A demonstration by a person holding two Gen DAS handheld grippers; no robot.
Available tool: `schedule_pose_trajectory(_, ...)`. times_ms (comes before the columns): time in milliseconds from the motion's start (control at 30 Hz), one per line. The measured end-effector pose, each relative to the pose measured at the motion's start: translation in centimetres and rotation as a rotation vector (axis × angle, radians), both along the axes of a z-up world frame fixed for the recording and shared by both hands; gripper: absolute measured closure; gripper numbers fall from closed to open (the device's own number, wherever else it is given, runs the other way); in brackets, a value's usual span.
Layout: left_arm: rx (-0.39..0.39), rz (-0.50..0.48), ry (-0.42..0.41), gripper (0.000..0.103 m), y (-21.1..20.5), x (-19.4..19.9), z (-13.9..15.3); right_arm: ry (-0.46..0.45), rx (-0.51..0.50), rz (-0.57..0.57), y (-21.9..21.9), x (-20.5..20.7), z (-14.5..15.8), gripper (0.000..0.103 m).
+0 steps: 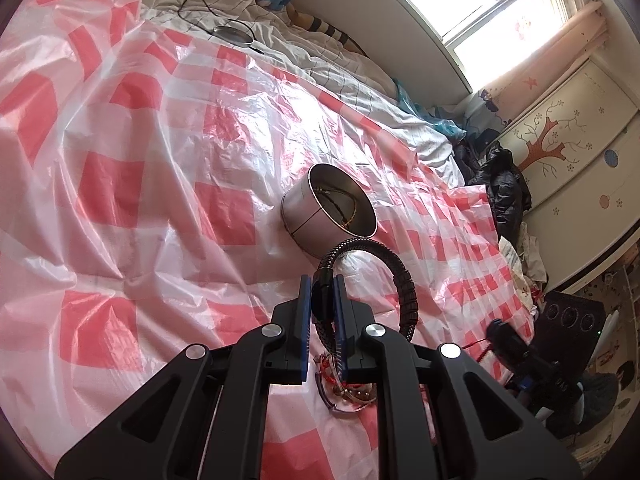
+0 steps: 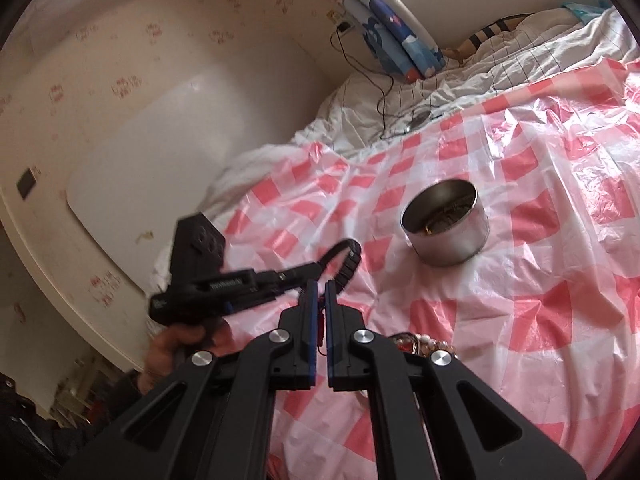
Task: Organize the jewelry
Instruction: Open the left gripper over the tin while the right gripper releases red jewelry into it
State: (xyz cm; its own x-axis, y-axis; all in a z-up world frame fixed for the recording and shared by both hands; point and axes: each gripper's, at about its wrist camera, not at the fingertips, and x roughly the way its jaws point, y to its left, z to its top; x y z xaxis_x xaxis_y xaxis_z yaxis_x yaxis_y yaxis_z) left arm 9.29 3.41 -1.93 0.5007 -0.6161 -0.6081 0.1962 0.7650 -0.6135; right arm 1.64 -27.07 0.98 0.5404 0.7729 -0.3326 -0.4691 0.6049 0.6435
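Just short of the tin (image 1: 330,210), the left gripper (image 1: 323,304) pinched the bracelet (image 1: 404,280) at its clasp; it looked light and springy, holding its loop. Right gripper (image 2: 320,308) was shut on a thin red string (image 2: 320,334).

Both wrist views overlook the tin (image 1: 332,208) closely.

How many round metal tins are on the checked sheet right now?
1. The metal tin stands open mid-sheet, beyond the black bracelet held in the left gripper; no others visible.

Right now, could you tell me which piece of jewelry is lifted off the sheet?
The black braided bracelet, clamped in the left gripper; the beaded pieces lie on the sheet.
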Motion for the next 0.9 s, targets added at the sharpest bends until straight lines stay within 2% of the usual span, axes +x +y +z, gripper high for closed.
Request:
schedule_pose_trajectory(167,0.023,-0.007,-0.023,0.093,-1.7,2.2,0.9,-0.023,0.089,-0.046,-1.4,1.7,1.1,0.099)
schedule_pose_trajectory(400,0.036,0.011,-0.038,0.093,-4.2,7.3,1.7,-0.063,0.122,-0.084,-1.9,5.5,3.1,0.099)
schedule_pose_trajectory(567,0.091,0.025,-0.012,0.093,-6.2,10.4,0.2,-0.067,0.135,-0.091,-1.9,8.9,3.6,0.099)
schedule_pose_trajectory(767,0.236,0.001,0.001,0.093,-8.8,12.4,-1.2,-0.064,0.13,-0.09,-1.9,12.0,3.5,0.099)
schedule_pose_trajectory(900,0.23,0.021,0.002,0.088,-8.1,12.4,-0.9,-0.035,0.119,-0.082,-1.2,14.0,2.8,0.099)
